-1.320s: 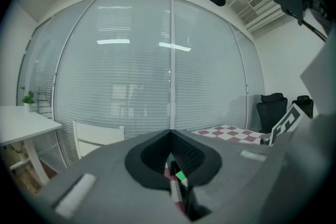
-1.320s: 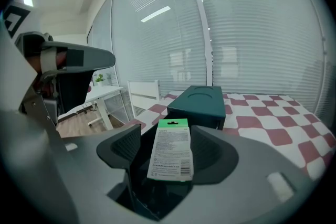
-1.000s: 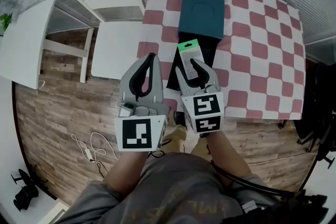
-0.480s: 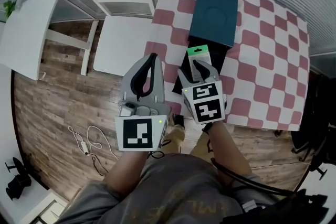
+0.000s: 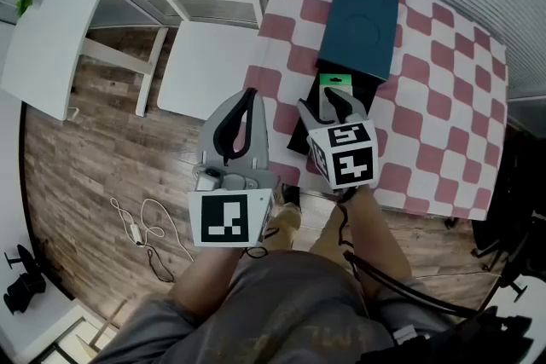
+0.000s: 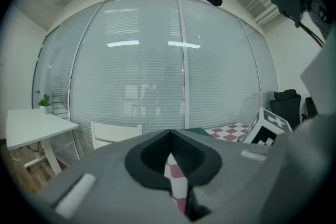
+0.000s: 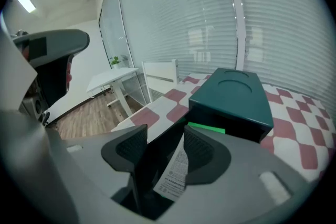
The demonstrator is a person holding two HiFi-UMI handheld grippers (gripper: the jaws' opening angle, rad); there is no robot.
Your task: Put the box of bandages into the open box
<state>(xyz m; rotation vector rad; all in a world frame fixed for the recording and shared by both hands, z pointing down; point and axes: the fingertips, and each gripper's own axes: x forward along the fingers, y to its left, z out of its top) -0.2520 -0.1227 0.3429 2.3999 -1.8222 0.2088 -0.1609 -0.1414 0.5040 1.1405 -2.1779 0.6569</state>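
Observation:
My right gripper [image 5: 329, 101] is shut on the bandage box [image 5: 333, 83], a slim white box with a green end. It holds the box over the black open part [image 5: 300, 132] of a dark teal box [image 5: 365, 20] on the checkered table. In the right gripper view the bandage box [image 7: 176, 171] stands between the jaws of my right gripper [image 7: 165, 150], its green end [image 7: 206, 127] just short of the teal box's [image 7: 233, 97] dark opening. My left gripper [image 5: 246, 98] hangs shut and empty beside the table's left edge, seen shut in its own view [image 6: 170, 139].
A red-and-white checkered cloth [image 5: 444, 98] covers the table. A white chair [image 5: 209, 21] and a white side table [image 5: 51, 38] stand to the left on the wooden floor. A white cable [image 5: 141, 226] lies on the floor. A dark office chair [image 5: 520, 183] is at the right.
My right gripper has carried the bandage box forward, closer to the teal box's opening. The left gripper has stayed where it was, still shut.

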